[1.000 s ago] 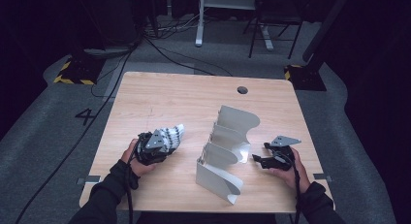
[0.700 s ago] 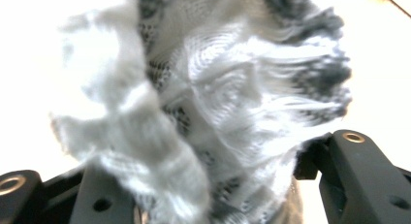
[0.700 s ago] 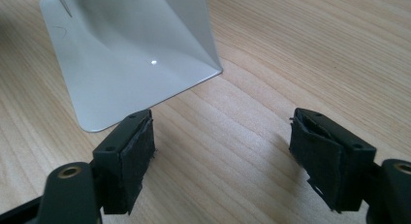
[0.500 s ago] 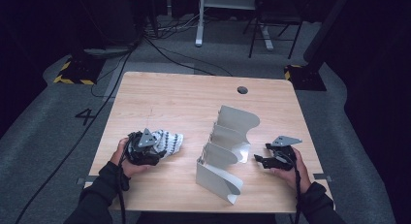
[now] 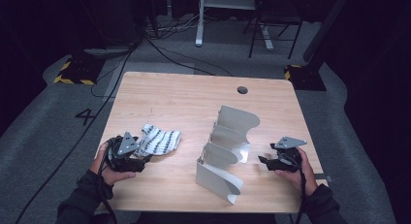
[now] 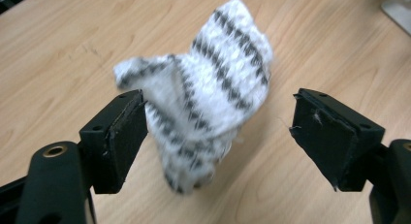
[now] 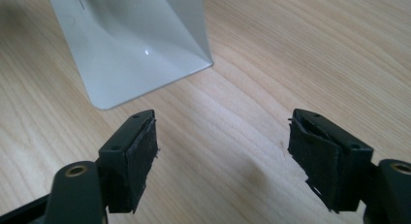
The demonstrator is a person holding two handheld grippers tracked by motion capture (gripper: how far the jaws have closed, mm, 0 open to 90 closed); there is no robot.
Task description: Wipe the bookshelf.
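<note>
The left gripper (image 6: 218, 136) has just been opening its jaws, and they now stand wide apart with the striped sock (image 6: 208, 107) lying loose between and just ahead of them, its near end slack against the left pad but no longer pinched. A second ago, in the high view, this gripper sat farther in toward the rack with the sock bunched tight in it; now the left gripper (image 5: 138, 158) has drawn back toward the person's side, and the sock (image 5: 160, 139) lies spread flat on the table (image 5: 184, 95) just beyond the fingertips. That reads as a release: the sock is set down, apart from the white divider rack (image 5: 225, 151), which stands well off toward the other hand. The right gripper (image 7: 223, 151) holds its place with jaws apart on nothing, bare wood between them and a foot of the rack (image 7: 135, 44) just ahead. The sock probably needs a fresh grasp next.
</note>
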